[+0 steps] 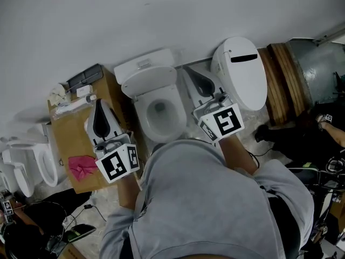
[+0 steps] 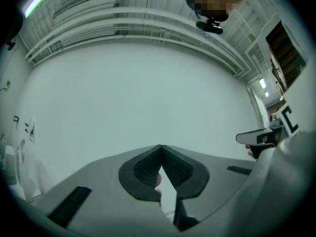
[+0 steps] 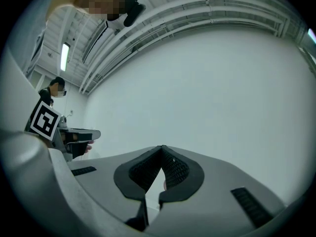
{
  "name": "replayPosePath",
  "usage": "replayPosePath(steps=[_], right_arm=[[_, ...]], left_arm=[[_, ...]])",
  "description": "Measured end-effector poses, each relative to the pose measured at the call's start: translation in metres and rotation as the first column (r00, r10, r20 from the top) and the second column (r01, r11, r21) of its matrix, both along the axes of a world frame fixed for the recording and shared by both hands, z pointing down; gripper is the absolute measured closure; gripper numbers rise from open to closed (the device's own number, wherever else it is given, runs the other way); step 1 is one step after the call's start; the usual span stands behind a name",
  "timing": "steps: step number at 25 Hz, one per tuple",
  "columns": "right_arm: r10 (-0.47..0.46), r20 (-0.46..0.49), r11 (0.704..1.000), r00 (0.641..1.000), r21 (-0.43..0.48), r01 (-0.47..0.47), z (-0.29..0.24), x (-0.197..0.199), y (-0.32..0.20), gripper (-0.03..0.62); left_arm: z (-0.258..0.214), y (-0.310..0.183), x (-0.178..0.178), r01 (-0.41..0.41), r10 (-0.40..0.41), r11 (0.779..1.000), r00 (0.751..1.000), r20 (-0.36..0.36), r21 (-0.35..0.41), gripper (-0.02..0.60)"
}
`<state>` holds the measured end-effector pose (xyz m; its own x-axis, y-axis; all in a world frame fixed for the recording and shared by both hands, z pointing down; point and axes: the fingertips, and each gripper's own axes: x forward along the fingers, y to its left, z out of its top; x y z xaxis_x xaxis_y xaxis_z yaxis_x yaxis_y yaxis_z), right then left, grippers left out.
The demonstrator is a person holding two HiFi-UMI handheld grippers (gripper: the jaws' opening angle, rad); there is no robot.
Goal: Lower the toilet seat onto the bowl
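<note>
- At the far left a cardboard box (image 1: pixel 67 136) stands beside the toilet, with a pink cloth (image 1: pixel 82 167) lying on its top.
- The left gripper (image 1: pixel 99 103) hovers over the box's right edge and points at the white wall (image 1: pixel 161 15). Its ribbed pads (image 2: pixel 147 168) meet at the tips, with nothing held between them.
- In the middle, between the two grippers, is the toilet. Its bowl (image 1: pixel 141 117) lies open, and the toilet seat (image 1: pixel 150 81) appears tipped up against the tank (image 1: pixel 141 63). Neither gripper touches it.
- The right gripper (image 1: pixel 193 72) hangs just right of the bowl, its jaws closed tip to tip and empty.
- Further right a white oval lid (image 1: pixel 240 74) with a black slot lies beside wooden planks (image 1: pixel 280 80).
</note>
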<state>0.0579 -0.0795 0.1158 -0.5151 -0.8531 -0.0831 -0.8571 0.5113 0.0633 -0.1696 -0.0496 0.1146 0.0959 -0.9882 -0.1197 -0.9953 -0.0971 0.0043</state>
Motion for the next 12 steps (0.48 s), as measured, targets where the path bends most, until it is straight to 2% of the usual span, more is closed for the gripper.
replayPosePath(steps=[12], right_arm=[[0.001,-0.005,1.0,1.0,-0.019,-0.001,0.008,0.0051,0.0028,0.595]], left_arm=[[0.0004,0.0018,0.0073,-0.005,0.005,1.0,1.0,0.0,-0.007,0.581]])
